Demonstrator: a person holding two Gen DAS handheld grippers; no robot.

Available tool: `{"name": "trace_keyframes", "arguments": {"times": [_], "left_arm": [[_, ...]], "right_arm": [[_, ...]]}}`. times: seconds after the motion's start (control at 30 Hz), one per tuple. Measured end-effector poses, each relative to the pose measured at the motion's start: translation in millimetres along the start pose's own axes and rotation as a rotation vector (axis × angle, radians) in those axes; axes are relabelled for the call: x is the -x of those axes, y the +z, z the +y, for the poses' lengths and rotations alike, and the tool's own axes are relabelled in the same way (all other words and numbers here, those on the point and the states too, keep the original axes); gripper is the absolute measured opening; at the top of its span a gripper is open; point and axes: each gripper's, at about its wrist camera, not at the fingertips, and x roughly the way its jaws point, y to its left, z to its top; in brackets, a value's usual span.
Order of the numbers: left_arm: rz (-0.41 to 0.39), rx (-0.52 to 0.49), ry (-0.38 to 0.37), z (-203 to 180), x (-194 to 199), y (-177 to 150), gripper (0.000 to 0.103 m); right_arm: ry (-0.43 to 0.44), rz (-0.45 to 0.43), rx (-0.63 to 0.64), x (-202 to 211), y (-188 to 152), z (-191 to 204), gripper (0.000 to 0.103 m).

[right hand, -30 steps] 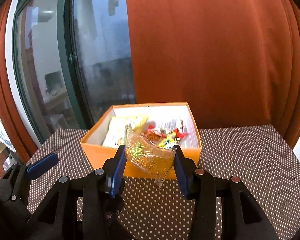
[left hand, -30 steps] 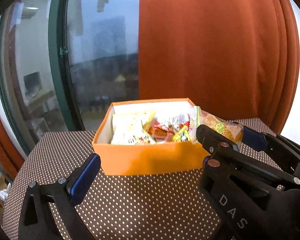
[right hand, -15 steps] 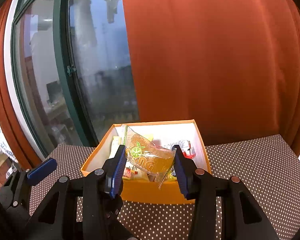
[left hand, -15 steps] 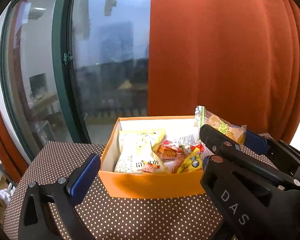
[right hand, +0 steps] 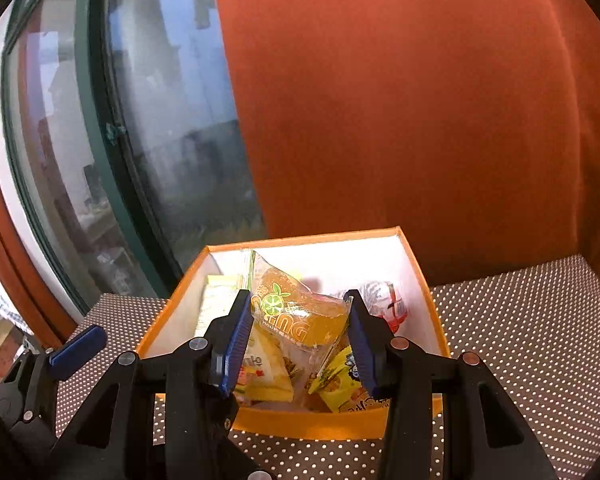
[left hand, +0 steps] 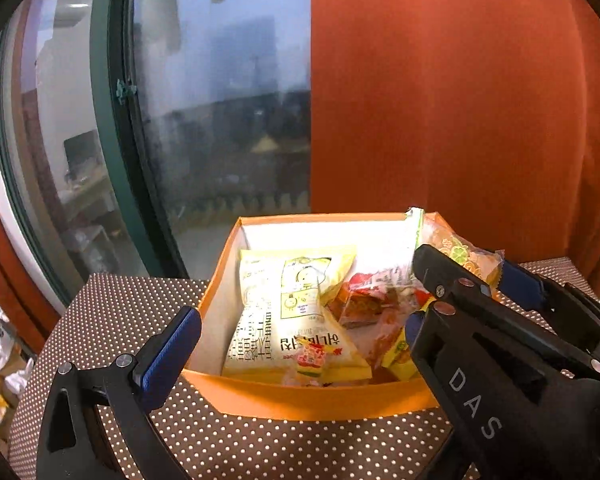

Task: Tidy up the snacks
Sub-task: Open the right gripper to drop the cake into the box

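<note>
While the right gripper [right hand: 298, 332] hangs over the open orange box [right hand: 424, 280], its blue-padded fingers [right hand: 236, 340] are clamped on a clear packet of orange jelly [right hand: 300, 316] printed with a lime slice. The packet is held tilted above the box's middle, clear of the snacks below. Under it lie a pale yellow bag [left hand: 296, 312] with Korean lettering along the box's left side, a red-wrapped snack [left hand: 364, 300] toward the middle, a small yellow packet [right hand: 336, 384] near the front wall, and a silver and red wrapper [right hand: 384, 304] toward the back right. The box stands on a desk [right hand: 520, 328] covered in brown cloth with white dots, in front of a rust-orange curtain [right hand: 420, 100] and a green-framed window [right hand: 112, 132].

The left gripper [left hand: 296, 340] sits at the box's near left corner, its fingers spread wide apart and holding nothing; one blue pad [left hand: 168, 356] shows outside the box's left wall, while the other finger is mostly hidden behind the right gripper's black body.
</note>
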Motion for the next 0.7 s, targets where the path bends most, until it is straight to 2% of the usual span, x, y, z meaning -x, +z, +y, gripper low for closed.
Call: {"name": "trace_keyframes", "arguments": {"times": [0.2, 0.43, 0.63, 0.7], "left_arm": [[0.074, -0.008, -0.001, -8.8, -38.2, -4.1, 0.102], [0.12, -0.027, 0.021, -18.2, -69.7, -12.2, 0.102], [0.17, -0.032, 0.018, -19.1, -91.3, -18.9, 0.102], [0.178, -0.021, -0.009, -17.2, -95.2, -20.3, 0.102]], "right_arm": [[-0.039, 0.057, -0.017, -34.7, -5.6, -15.9, 0.049], [-0.08, 0.124, -0.04, -63.8, -17.3, -29.7, 0.049], [-0.076, 0.179, -0.045, -82.2, -27.2, -33.7, 0.049], [-0.069, 0.196, -0.048, -87.3, -29.4, -34.8, 0.05]]}}
